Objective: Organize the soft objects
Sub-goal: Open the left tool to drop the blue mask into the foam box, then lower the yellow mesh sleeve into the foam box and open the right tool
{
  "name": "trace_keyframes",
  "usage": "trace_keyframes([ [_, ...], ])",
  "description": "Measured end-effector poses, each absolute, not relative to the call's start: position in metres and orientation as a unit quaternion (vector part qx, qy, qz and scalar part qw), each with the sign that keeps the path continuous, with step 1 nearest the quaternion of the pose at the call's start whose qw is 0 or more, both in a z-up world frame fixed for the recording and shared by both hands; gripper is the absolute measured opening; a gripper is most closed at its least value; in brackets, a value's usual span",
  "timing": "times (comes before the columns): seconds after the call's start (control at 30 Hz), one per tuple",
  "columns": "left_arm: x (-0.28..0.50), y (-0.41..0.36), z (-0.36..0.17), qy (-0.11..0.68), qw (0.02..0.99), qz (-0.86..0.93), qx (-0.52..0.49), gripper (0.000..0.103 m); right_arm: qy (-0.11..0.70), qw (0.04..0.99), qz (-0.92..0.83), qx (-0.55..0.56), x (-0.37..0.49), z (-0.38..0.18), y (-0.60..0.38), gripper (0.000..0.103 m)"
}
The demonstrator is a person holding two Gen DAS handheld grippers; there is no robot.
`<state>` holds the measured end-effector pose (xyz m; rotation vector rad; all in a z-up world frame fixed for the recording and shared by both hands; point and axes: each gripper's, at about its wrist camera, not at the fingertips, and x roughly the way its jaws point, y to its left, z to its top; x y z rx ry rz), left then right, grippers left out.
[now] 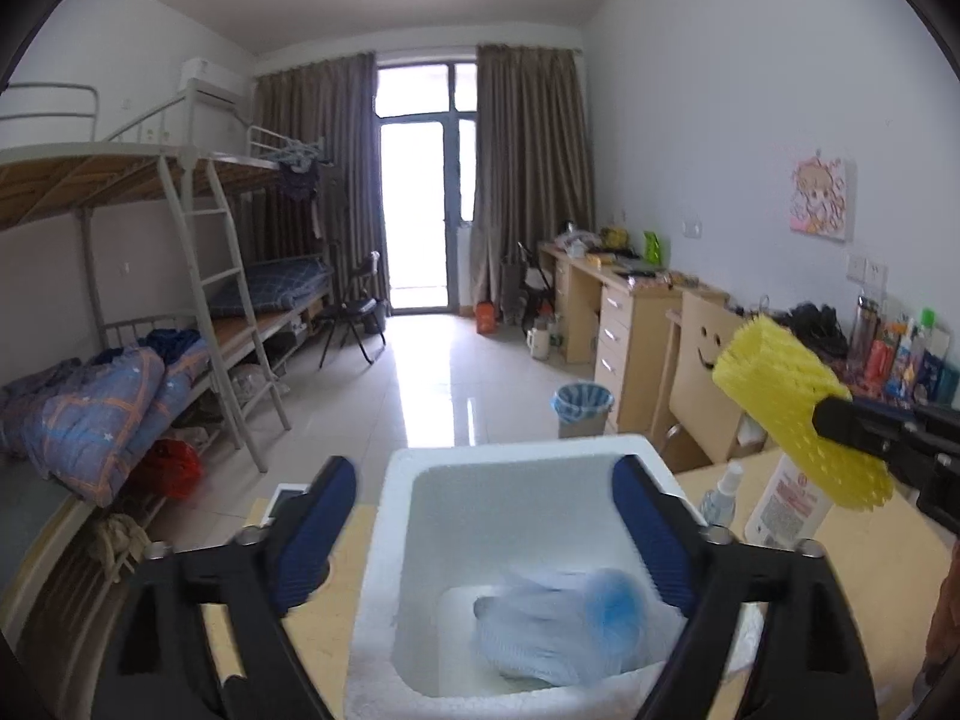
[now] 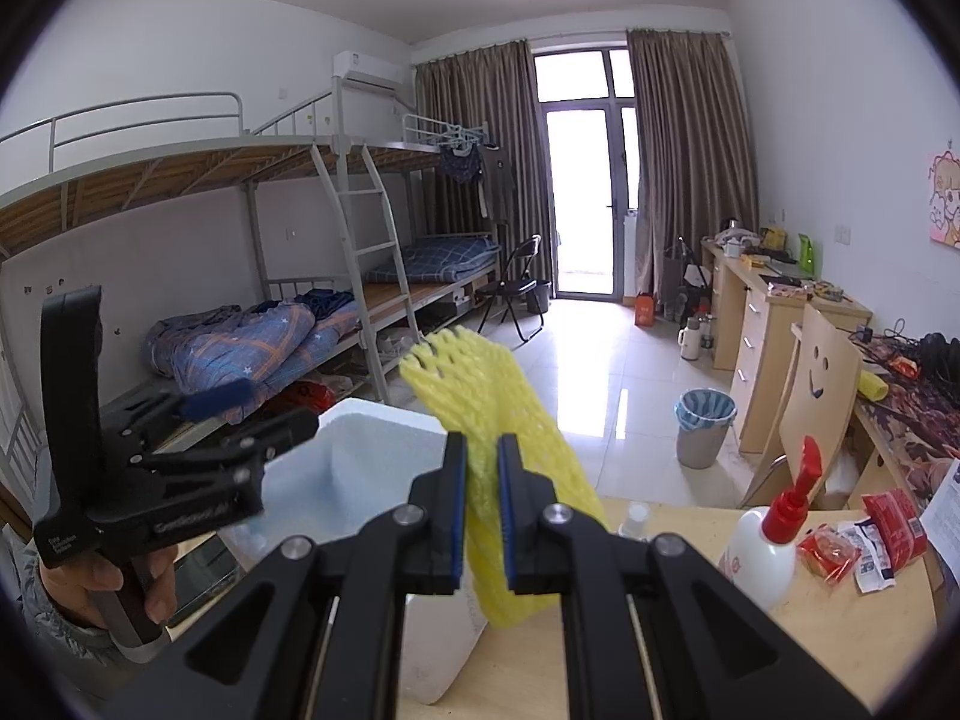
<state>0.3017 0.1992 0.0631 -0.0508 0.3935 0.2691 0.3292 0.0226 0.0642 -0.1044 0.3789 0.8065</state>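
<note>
Right now I am holding my left gripper (image 1: 483,525) over the white foam box (image 1: 396,516), its blue-padded fingers (image 1: 651,531) standing wide apart with nothing pressed between them. Down inside the box a pale blue mesh bundle (image 1: 564,624) is lying on the bottom, blurred, clear of my pads. My right gripper (image 2: 480,516) is squeezing its fingers together on the yellow foam net sleeve (image 2: 480,396), which is sticking up and forward past the pads, tilted toward the box, with its lower end hanging below them. The box is sitting at the near-left edge of the wooden desk (image 2: 750,648). A white pump bottle with a red top (image 2: 765,552) is standing upright on the desk to the right of the sleeve, and red snack wrappers (image 2: 864,540) are lying just beyond it.
</note>
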Motion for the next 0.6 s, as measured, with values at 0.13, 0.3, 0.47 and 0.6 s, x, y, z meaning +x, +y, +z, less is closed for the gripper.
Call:
trace_keyframes([
  [0.13, 0.297, 0.198, 0.067, 0.177, 0.974, 0.139, -0.02, 0.1, 0.184, 0.901, 0.39, -0.051, 0.329, 0.064, 0.024, 0.012],
  [0.3, 0.292, 0.193, 0.07, 0.167, 0.975, 0.143, -0.012, 0.1, 0.186, 0.899, 0.393, -0.056, 0.328, 0.063, 0.03, 0.012],
  [0.47, 0.283, 0.197, 0.073, 0.167, 0.974, 0.155, -0.006, 0.1, 0.189, 0.895, 0.4, -0.061, 0.326, 0.062, 0.037, 0.012],
  [0.6, 0.27, 0.207, 0.077, 0.161, 0.971, 0.173, -0.022, 0.1, 0.187, 0.891, 0.407, -0.074, 0.32, 0.062, 0.047, 0.012],
])
